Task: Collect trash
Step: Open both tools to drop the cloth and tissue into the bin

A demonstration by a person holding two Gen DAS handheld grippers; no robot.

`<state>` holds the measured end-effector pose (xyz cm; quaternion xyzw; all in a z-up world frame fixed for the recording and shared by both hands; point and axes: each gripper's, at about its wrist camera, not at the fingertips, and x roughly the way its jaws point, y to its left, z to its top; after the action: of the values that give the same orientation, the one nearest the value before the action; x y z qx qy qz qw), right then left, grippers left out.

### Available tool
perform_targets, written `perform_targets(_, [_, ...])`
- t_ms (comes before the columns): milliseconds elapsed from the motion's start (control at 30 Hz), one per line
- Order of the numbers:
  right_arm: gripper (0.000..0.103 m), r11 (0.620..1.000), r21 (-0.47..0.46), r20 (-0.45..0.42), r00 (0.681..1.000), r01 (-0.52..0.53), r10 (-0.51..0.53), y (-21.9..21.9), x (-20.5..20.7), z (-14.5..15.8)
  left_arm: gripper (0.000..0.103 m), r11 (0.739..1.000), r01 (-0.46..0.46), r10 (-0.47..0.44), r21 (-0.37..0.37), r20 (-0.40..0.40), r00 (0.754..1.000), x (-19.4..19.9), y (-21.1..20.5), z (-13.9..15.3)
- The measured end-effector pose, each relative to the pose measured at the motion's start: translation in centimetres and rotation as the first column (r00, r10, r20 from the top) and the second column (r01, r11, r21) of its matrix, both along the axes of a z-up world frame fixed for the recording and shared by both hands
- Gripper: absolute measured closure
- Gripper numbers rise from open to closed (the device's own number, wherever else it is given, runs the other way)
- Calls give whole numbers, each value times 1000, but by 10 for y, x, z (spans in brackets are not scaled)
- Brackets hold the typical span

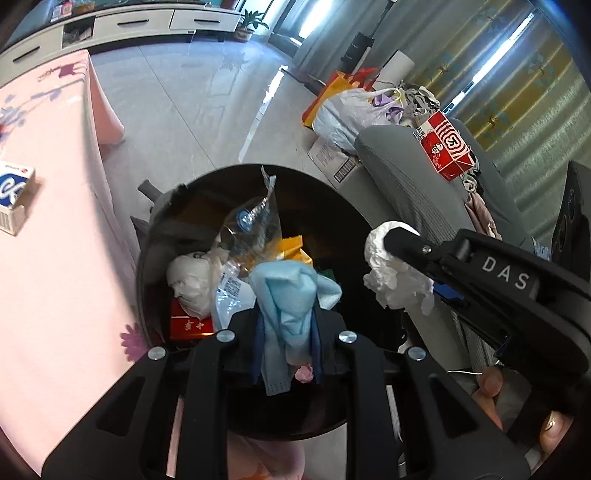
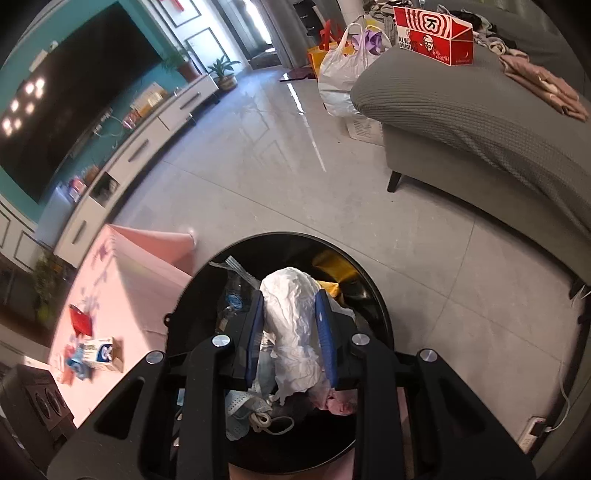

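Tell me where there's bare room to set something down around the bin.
Free: the pink tablecloth between the tissue box and the bin, and the floor between bin and grey sofa. Crowded: inside the bin, and the sofa's far end by the red carton.

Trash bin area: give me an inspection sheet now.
Surface: pink tablecloth beside the black bin.
Job's things: blue face mask, crumpled white tissue, both above the bin.
Clutter: tissue box on cloth; red carton on grey sofa.
Grippers: left gripper shut on mask; right gripper shut on tissue.
Cables: white cord, power strip on floor.
Surroundings: TV, white plastic bag.
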<state>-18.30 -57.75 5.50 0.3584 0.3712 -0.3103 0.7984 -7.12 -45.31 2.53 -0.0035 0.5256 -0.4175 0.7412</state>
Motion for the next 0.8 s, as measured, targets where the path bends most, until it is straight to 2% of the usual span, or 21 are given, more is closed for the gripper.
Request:
perform_targets(67, [72, 1000, 5, -11, 1000, -7, 7, 0, 2, -1, 77, 1000, 8, -7, 4, -8, 1000, -2, -2, -2])
perform_targets(167, [68, 1000, 11, -8, 1000, -8, 8, 0, 2, -1, 64, 1000, 18, -18, -9, -5, 1000, -3, 0, -1])
perform_targets(233, [57, 1000, 11, -1, 1000, -4, 4, 1, 1, 1, 49, 1000, 15, -15, -26, -6, 1000, -3, 3, 2])
perform_targets(300, [51, 1000, 14, 11, 1000, -3, 3, 2, 2, 3, 39, 999, 2, -2, -50, -9, 1000, -2, 11, 8])
perform_targets(367, [45, 1000, 10, 19, 1000, 3, -3, 4, 1, 6, 31, 998, -5, 5, -69, -3, 1000, 0, 19, 15])
perform_targets(400, [41, 1000, 6, 24, 1000, 7, -7, 4, 0, 8, 25, 997, -9, 9, -74, 2, 1000, 0, 23, 19])
perform_targets(533, [34, 1000, -13, 45, 999, 9, -9, 10, 0, 16, 8, 993, -61, 66, -104, 52, 996, 6, 51, 36])
perform_targets(633, [29, 999, -40, 56, 998, 3, -1, 17, 2, 24, 3, 982, -135, 147, -132, 90, 985, 12, 82, 50])
perform_targets(700, [22, 999, -46, 77, 997, -11, 15, 24, 5, 28, 3, 973, -181, 198, -143, 115, 974, 17, 110, 60])
perform_targets(800, [18, 998, -34, 135, 989, -56, 60, 33, 8, 36, 3, 962, -234, 254, -143, 140, 957, 22, 145, 71])
